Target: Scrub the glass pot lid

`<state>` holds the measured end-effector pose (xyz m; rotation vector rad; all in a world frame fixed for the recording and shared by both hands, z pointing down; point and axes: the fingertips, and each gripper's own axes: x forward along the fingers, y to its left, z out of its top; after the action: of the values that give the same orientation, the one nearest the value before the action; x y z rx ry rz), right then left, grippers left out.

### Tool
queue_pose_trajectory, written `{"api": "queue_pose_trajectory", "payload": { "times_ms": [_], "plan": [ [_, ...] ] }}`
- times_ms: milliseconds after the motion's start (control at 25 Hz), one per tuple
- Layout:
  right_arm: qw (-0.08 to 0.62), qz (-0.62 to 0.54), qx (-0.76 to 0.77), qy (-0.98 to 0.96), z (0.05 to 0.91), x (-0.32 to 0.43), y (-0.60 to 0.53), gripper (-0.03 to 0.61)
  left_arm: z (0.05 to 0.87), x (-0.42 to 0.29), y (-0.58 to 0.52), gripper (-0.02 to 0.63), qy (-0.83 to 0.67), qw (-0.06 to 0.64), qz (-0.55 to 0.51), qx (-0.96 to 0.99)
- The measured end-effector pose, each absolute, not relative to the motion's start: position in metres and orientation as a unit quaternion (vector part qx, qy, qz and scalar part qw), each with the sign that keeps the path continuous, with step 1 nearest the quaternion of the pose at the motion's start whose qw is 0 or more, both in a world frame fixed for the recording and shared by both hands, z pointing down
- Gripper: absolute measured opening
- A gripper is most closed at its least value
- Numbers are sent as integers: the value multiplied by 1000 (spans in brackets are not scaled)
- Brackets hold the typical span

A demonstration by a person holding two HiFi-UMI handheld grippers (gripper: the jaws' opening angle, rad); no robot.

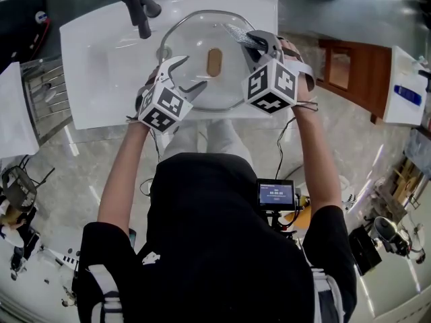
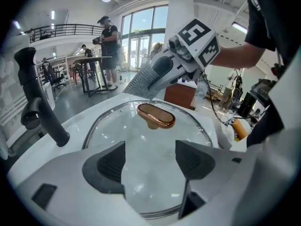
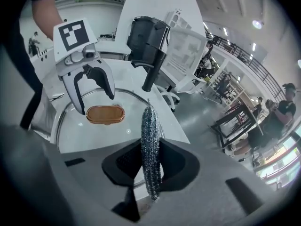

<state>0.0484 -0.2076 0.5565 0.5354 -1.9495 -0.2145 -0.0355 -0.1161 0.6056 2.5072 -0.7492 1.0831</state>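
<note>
A round glass pot lid (image 1: 192,40) with a copper-coloured oval knob (image 1: 214,61) lies in a white basin (image 1: 101,66). My left gripper (image 1: 190,74) hangs open over the lid's near rim, nothing between its pads (image 2: 111,161); the knob (image 2: 156,115) lies just ahead of it. My right gripper (image 1: 259,43) is shut on a silver steel-mesh scrubber (image 1: 239,33) above the lid's far right rim. In the right gripper view the scrubber (image 3: 151,145) stands upright between the jaws, the lid (image 3: 77,131) beyond it. Whether the scrubber touches the glass I cannot tell.
A black faucet (image 1: 139,9) rises at the basin's back left, close to the lid (image 2: 40,102). A wire rack (image 1: 44,96) stands left of the basin and a wooden cabinet (image 1: 353,73) to its right. People stand in the far background.
</note>
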Motion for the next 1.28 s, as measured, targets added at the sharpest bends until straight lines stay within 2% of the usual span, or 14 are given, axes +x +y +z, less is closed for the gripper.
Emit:
{"api": "queue_pose_trajectory", "payload": {
  "times_ms": [1280],
  "plan": [
    [574, -85, 178, -795, 580, 62, -165, 72, 604, -34, -117, 304, -260, 152, 366, 881]
  ]
}}
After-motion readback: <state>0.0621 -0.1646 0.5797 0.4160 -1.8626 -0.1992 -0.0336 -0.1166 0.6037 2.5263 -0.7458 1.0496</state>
